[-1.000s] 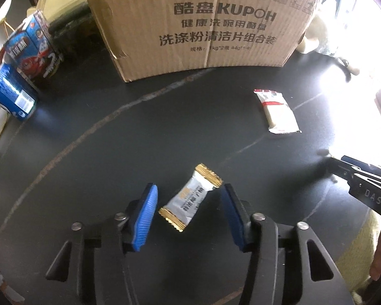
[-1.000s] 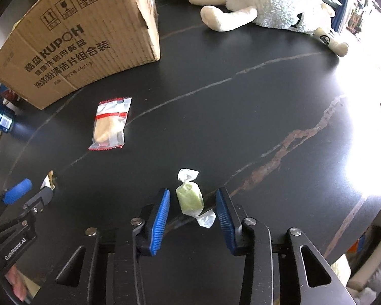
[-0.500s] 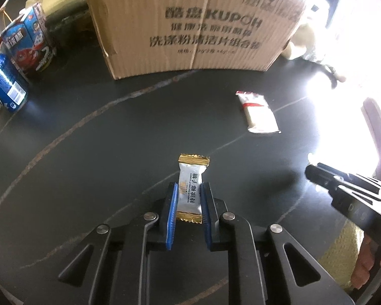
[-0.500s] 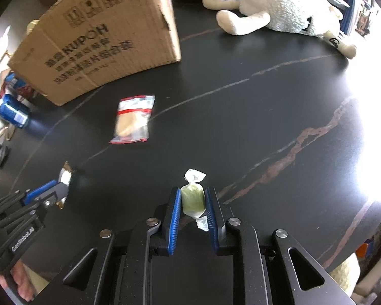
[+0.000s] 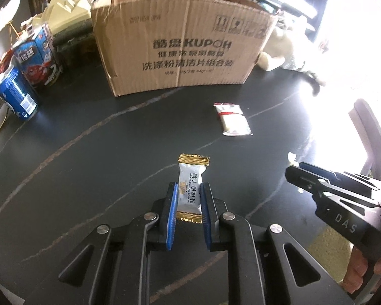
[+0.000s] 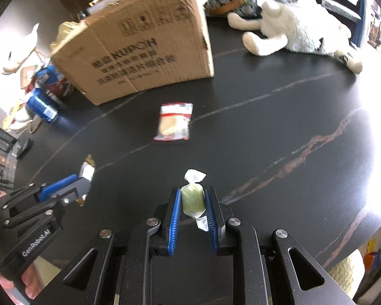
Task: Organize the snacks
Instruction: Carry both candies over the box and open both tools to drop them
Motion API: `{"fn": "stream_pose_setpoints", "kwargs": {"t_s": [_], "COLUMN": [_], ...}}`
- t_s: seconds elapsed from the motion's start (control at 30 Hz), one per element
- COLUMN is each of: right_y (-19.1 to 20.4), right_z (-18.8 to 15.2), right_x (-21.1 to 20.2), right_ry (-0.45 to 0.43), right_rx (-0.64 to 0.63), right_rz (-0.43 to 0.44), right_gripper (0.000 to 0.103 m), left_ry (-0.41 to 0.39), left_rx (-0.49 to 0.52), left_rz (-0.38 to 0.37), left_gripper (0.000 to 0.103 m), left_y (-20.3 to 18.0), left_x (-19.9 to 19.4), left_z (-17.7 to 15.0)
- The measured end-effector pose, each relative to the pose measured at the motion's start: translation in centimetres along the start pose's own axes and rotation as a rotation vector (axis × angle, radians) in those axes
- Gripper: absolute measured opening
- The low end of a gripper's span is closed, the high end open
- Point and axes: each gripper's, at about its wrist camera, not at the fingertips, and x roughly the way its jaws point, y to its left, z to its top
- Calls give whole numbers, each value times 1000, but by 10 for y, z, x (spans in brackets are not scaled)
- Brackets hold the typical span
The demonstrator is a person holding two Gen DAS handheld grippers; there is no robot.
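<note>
Snacks sit in both grippers. The left gripper (image 5: 188, 195) pinches a white candy (image 5: 190, 190) with gold ends. The right gripper (image 6: 192, 200) squeezes a green candy (image 6: 192, 199) (its wrapper is twisted). Ahead of both lies a clear cracker packet (image 6: 174, 122) on the black table (image 6: 266, 132), before the cardboard box (image 5: 183, 48).

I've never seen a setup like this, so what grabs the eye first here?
Two blue-padded grippers each pinch a sweet: the left gripper a gold-ended coconut candy, the right gripper a green twist-wrapped candy. Behind them stands a big open cardboard box, a white plush sheep to its right.
</note>
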Motion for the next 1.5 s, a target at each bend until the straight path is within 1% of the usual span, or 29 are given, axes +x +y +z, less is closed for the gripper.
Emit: {"fn": "stream_pose_setpoints", "kwargs": {"t_s": [0.13,0.3,0.6,0.87,1.0,1.17,1.5], "right_y": [8,18,33,44,50,52,54], "right_z": [-1,2,17,36,46,60,101], "right_x": [-18,-38,-67,-76,-77,-77,-75], "right_ry": [-43,-104,-193,-239,-248,-259,-295], "right_rx": [-31,-51,-80,-97,-105,-113,-123], "right_rz": [13,31,72,97,116,119,119], "right_gripper": [21,21,21,21,21,21,21], "left_ry": [-34,-96,-186,-235,-255,-274,-321], "left_rx": [0,10,26,12,11,9,10], "left_rz": [-9,-8,-14,-3,-4,0,11], "left_gripper": [18,18,18,18,18,18,18], "left_y": [-2,-4,-7,-3,-2,2,10], "left_x": [-13,-35,-68,-79,-84,-89,-95], "left_z": [0,4,19,34,42,55,95]}}
